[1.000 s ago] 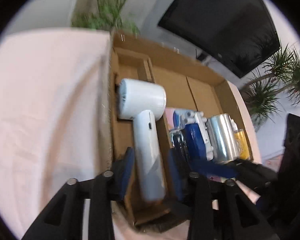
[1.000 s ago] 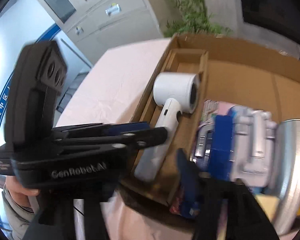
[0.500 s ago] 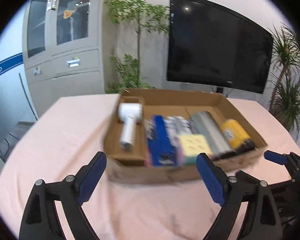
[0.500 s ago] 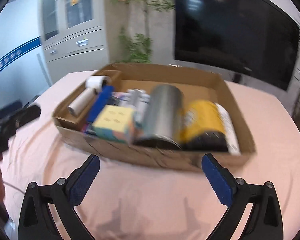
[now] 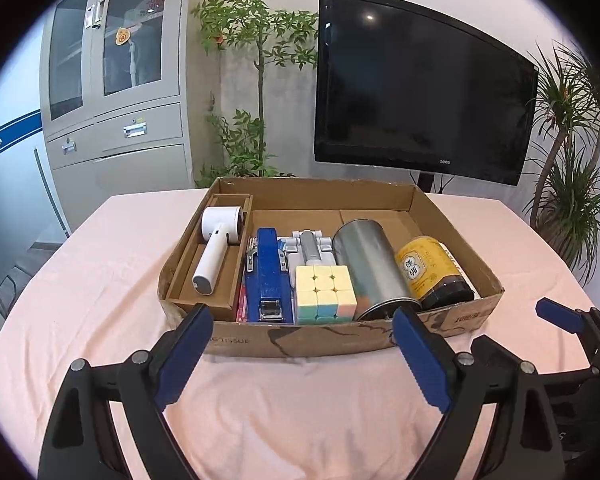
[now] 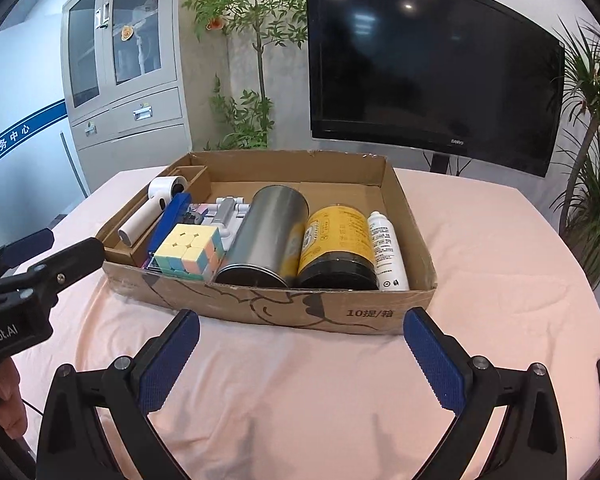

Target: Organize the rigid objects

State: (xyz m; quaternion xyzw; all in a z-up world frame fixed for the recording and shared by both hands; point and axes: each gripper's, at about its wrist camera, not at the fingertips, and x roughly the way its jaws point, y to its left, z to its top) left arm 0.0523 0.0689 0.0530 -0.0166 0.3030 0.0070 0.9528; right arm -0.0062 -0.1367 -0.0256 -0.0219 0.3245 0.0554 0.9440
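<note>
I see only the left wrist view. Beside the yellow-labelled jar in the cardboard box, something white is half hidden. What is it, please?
Observer: A white cylindrical bottle with black print. It lies between the yellow-labelled dark jar and the right wall of the brown cardboard box.
Operator: I see only one blue tip of the other tool. Does it hold anything?
Observer: No. The right gripper is open and empty, over the pink tablecloth in front of the box.
</note>
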